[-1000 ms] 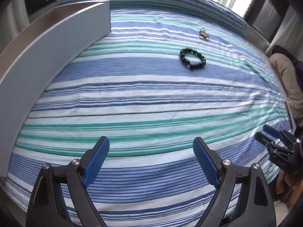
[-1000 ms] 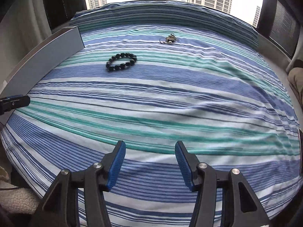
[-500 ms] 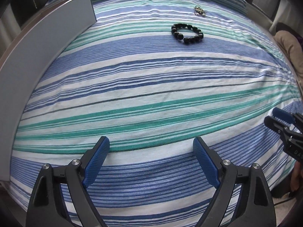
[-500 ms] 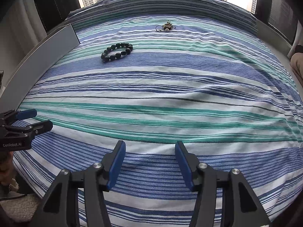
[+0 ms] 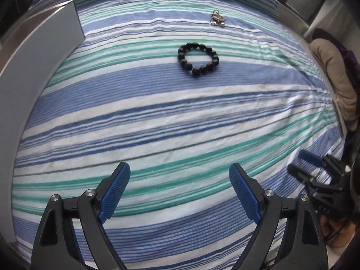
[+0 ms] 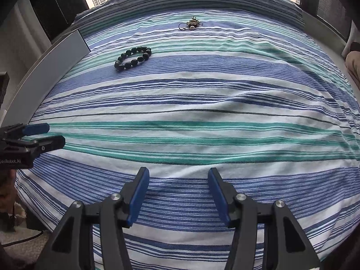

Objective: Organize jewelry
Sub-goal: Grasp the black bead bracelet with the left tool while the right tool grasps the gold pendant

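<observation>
Right now my left gripper point(image 5: 179, 180) hangs over the striped cotton bedspread point(image 5: 157, 117) with its ribbed blue pads point(image 5: 115, 191) spread wide and nothing between them; its black arms run out of view at the bottom edge. My right gripper point(image 6: 178, 187) is parted more narrowly, equally empty, above a band of fine blue lines. Each tool shows in the other's view only as a sliver at the border, its body cut off.

Further out, the black bracelet of round glossy beads point(image 5: 198, 59) lies flat in a closed loop on the cloth, where a green stripe meets a broad blue one, well apart from both grippers. Beyond it, nearer the far edge of the bed, sits a small tangle of metal jewelry point(image 5: 217, 19); it is too small for me to tell what pieces it holds. A smooth grey panel point(image 5: 38, 67) runs along the bed's left side, bent by the lens. At the right a tan fabric bundle point(image 5: 333, 72) is half hidden.
</observation>
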Motion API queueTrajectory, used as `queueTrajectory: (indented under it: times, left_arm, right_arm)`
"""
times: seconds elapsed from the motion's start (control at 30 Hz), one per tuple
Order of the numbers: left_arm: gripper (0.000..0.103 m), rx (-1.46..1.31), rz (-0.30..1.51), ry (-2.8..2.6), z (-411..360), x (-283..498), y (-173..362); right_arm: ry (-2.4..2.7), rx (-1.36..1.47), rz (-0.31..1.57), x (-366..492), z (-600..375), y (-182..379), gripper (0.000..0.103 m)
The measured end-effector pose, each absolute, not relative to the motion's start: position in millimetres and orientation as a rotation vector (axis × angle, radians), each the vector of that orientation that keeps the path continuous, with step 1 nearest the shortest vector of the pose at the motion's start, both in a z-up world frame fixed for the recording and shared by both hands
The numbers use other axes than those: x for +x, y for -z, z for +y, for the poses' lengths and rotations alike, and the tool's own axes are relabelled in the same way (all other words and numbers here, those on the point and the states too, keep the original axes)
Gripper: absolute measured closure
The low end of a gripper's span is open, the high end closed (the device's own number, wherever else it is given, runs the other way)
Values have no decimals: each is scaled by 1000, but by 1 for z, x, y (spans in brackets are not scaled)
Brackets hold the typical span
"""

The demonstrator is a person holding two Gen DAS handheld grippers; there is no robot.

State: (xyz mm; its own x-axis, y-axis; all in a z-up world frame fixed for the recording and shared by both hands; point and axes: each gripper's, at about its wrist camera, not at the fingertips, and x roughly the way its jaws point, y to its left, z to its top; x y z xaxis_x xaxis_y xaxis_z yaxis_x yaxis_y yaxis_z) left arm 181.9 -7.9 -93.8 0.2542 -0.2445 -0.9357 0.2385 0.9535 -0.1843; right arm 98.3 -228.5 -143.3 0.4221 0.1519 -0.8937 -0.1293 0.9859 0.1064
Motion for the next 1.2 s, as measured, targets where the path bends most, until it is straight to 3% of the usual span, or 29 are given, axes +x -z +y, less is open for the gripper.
queueTrajectory:
  times: [0.17, 0.37, 0.6, 0.73, 0.87, 0.9, 0.97, 1.0, 1.2]
  left_arm:
    - [13, -65, 1282, 360, -23, 250, 81]
    - [15, -94, 1343, 316, -44, 315, 106]
    - [25, -31, 1373, 282, -67, 332, 124]
    - [38, -10, 1358, 262, -72, 329, 128]
    - [41, 8, 1341, 258, -76, 329, 131]
    - [45, 22, 1333, 253, -77, 329, 131]
    - [70, 67, 1308, 244, -81, 327, 130]
    - [93, 83, 1306, 250, -81, 326, 130]
    - [94, 32, 1312, 262, -56, 314, 128]
  right_arm:
    - [-178, 37, 1116, 99, -232, 142, 48]
    - [-178, 51, 1120, 99, -236, 143, 48]
    - [-183, 62, 1115, 97, -238, 139, 48]
    - [-180, 73, 1113, 99, -243, 137, 48]
    - [-181, 79, 1113, 105, -245, 134, 48]
    - [-182, 81, 1112, 106, -245, 134, 48]
    - [-184, 83, 1111, 107, -245, 132, 48]
    - [-185, 85, 1110, 108, -245, 131, 48]
    - [-210, 85, 1110, 117, -249, 123, 48]
